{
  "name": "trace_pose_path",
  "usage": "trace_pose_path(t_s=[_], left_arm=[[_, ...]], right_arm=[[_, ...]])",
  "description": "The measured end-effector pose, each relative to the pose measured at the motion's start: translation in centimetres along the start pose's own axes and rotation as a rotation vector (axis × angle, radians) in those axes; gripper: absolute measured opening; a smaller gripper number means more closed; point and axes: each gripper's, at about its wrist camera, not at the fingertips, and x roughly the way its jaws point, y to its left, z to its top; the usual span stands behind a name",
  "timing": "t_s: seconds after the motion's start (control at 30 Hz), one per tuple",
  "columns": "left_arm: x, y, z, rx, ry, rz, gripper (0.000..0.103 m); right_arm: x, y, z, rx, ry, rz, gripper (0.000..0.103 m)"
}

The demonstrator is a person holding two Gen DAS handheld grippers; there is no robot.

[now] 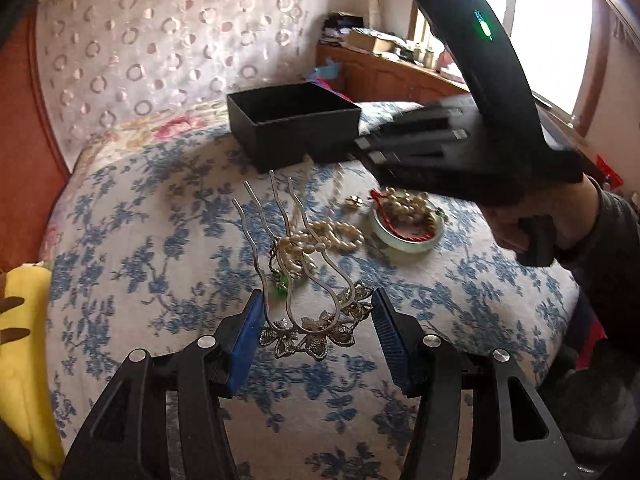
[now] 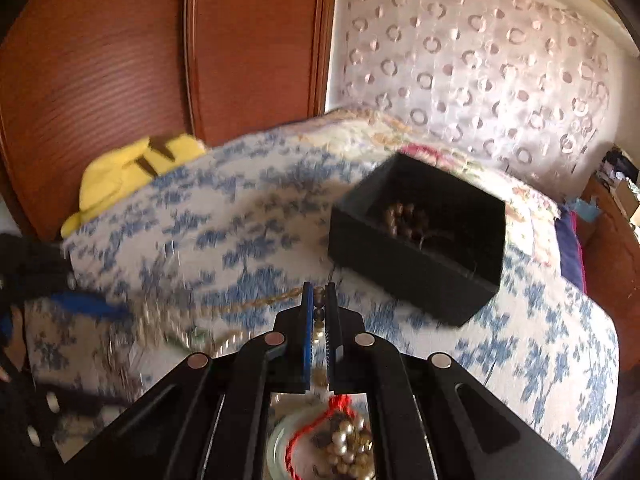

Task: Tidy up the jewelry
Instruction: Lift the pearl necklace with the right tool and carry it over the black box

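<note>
In the left wrist view my left gripper is open around a silver flower hair comb lying on the floral bed cover; its pads do not touch it. Beyond it lie a pearl strand, a green pendant, a small gold piece, and a jade bangle holding pearls and red cord. A black open box stands farther back. My right gripper is shut on a bead necklace whose strand trails left, near the black box, which holds dark beads.
A yellow plush toy lies at the bed's left edge and also shows in the right wrist view. A wooden wardrobe and patterned curtain stand behind. A cluttered wooden cabinet stands by the window.
</note>
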Motion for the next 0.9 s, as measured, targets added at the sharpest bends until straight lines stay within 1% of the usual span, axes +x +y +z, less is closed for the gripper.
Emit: trace_pose_path(t_s=[0.1, 0.13, 0.2, 0.27, 0.37, 0.53, 0.63, 0.73, 0.9], left_arm=[[-0.4, 0.6, 0.2, -0.021, -0.024, 0.031, 0.052], [-0.5, 0.8, 0.3, -0.028, -0.03, 0.041, 0.052], [-0.6, 1.1, 0.5, -0.036, -0.038, 0.057, 0.052], [-0.7, 1.4, 0.7, -0.041, -0.04, 0.065, 0.052], [-0.8, 1.6, 0.7, -0.042, -0.038, 0.057, 0.052], [-0.9, 1.2, 0.5, -0.038, -0.036, 0.045, 0.052], [-0.8, 0.8, 0.6, -0.029, -0.032, 0.036, 0.052], [-0.8, 0.4, 0.5, -0.023, -0.031, 0.007, 0.052], [-0.7, -0.7, -0.2, 0.007, -0.012, -0.058, 0.052]], right_arm=[[0.3, 0.6, -1.2, -0.035, 0.039, 0.01, 0.006], [0.3, 1.0, -1.6, -0.042, 0.048, 0.029, 0.006], [0.0, 1.5, -2.1, -0.055, 0.048, 0.044, 0.006], [-0.3, 1.8, -2.4, -0.055, 0.041, 0.042, 0.006], [-0.8, 1.1, -2.3, -0.02, 0.015, 0.028, 0.006], [-0.8, -0.6, -1.7, 0.035, -0.002, 0.056, 0.006], [-0.9, -0.8, -1.3, 0.049, -0.018, 0.051, 0.006], [-1.1, -1.1, -0.7, 0.063, -0.039, 0.044, 0.006], [-1.4, -1.7, 0.2, 0.105, -0.082, 0.069, 0.006]])
